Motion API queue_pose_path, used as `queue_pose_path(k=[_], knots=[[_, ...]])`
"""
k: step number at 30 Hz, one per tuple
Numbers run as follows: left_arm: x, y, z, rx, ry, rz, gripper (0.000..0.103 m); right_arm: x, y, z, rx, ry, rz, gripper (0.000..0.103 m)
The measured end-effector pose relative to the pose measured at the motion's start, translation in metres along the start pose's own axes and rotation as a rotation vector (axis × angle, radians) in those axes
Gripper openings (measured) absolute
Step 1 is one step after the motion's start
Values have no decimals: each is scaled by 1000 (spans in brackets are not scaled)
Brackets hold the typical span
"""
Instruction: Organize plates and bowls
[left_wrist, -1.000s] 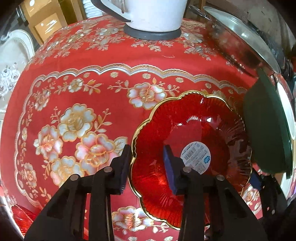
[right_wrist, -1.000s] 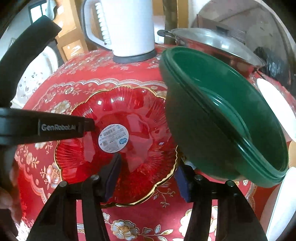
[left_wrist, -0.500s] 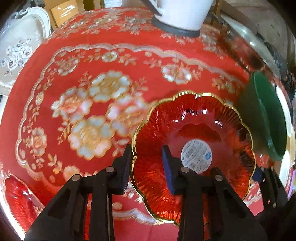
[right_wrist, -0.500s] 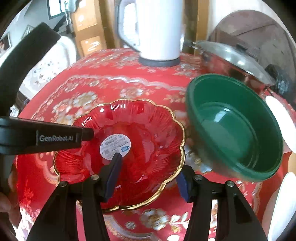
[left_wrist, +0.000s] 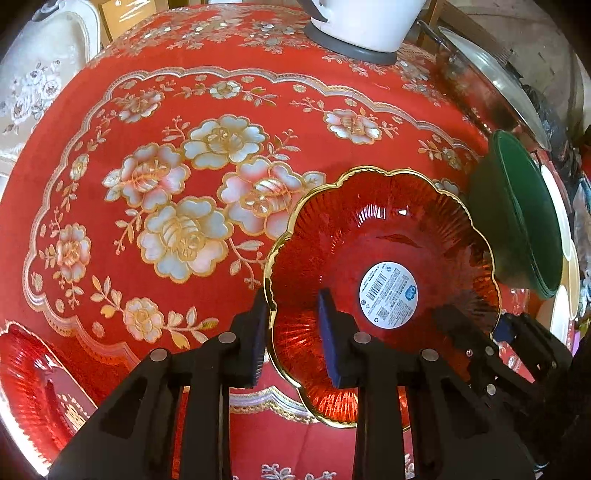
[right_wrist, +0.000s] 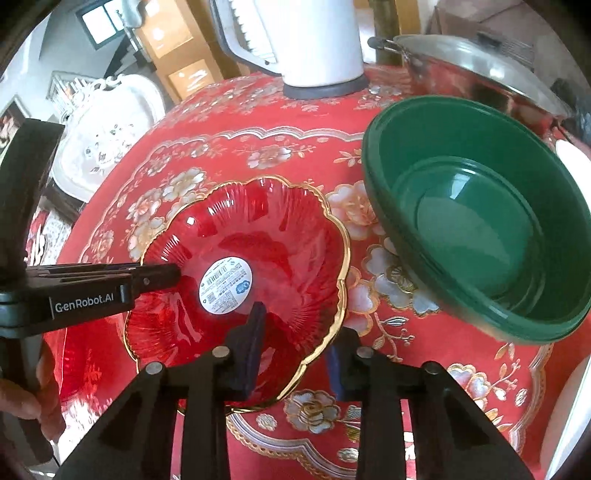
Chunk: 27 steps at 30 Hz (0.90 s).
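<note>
A red glass bowl with a scalloped gold rim and a round white sticker is held above the red floral tablecloth. My left gripper straddles its left rim, one finger inside and one outside, with a visible gap. My right gripper straddles the bowl at its right rim the same way. A green bowl stands on the cloth to the right, apart from the red bowl. It shows edge-on in the left wrist view.
A white jug stands at the table's far side, a lidded steel pot at the far right. Another red glass dish lies at the near left edge. White plates lie beyond the green bowl. A white chair stands left.
Both grippers and the red bowl have risen and pulled back from the table. The green bowl has dropped away to the right and looks smaller.
</note>
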<state>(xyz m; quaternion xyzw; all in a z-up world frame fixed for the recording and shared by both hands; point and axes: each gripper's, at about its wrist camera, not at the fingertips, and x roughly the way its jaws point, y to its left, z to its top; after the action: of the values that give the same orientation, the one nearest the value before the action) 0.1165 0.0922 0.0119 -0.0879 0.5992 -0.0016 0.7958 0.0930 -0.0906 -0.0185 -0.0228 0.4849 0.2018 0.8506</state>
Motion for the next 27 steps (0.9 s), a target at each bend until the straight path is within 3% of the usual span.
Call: queue_pose_path(k=[13,27], knots=[[-32,15,-14,-57,-29,-11,25,-18,20,-4,-104,-84,-15,29],[-113,67,-35,-161,-151,5,25,-51,84,14,-207,-158,79,29]])
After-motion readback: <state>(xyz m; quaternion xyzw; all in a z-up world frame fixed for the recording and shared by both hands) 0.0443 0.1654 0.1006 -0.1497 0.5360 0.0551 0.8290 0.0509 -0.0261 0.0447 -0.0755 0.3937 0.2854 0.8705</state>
